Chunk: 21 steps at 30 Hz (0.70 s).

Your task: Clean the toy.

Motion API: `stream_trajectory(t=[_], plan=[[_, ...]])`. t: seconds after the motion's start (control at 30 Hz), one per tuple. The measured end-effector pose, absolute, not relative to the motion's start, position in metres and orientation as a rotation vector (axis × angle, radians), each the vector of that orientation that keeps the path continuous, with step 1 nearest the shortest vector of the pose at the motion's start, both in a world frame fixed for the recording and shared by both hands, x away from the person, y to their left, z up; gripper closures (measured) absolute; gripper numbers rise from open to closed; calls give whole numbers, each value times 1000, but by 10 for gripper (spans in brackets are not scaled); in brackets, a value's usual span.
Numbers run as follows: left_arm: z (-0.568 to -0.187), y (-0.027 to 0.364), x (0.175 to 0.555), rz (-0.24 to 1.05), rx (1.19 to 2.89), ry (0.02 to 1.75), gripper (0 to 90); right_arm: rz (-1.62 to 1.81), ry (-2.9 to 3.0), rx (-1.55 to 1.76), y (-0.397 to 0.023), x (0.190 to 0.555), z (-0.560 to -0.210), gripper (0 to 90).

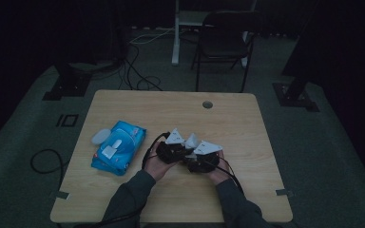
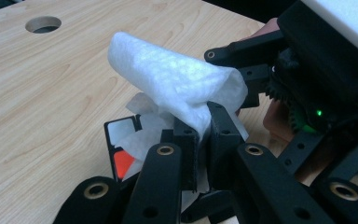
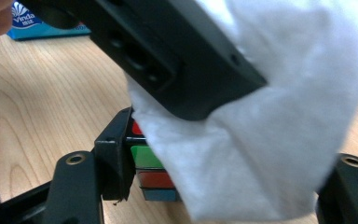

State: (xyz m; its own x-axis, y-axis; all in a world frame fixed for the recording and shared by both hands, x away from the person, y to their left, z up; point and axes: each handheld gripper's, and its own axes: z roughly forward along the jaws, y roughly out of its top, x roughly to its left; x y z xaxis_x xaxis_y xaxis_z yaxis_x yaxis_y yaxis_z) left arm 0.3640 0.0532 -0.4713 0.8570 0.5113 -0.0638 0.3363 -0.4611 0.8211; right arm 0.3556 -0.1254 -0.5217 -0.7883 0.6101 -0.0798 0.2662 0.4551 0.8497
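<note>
Puzzle cube [image 3: 151, 172] at table [image 1: 247, 123] centre, clamped in right gripper [image 3: 214, 186]; left gripper [image 2: 204, 140] pinches wet wipe [image 2: 177, 84] vs. cube. Wipe pack [image 1: 120, 146] left of cube. Wiping underway, approx. mid-task; remaining faces likely left.

One brand name could be read: "Vinda", in white letters on the blue plastic pack of wipes [image 3: 37, 21] that lay on the pale wooden table [image 3: 37, 107], caught at the top left of the right gripper view. Smaller characters sat under that name, too small and too blurred to make out. From the high view, the pack's [image 1: 119, 147] printing was too dim to read.
</note>
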Motion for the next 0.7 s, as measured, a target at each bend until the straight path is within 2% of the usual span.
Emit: stream_trajectory(t=[0.7], plan=[[-467,87,379,304,2059,731,856,1288,2311,718,-129,354,-517,342]])
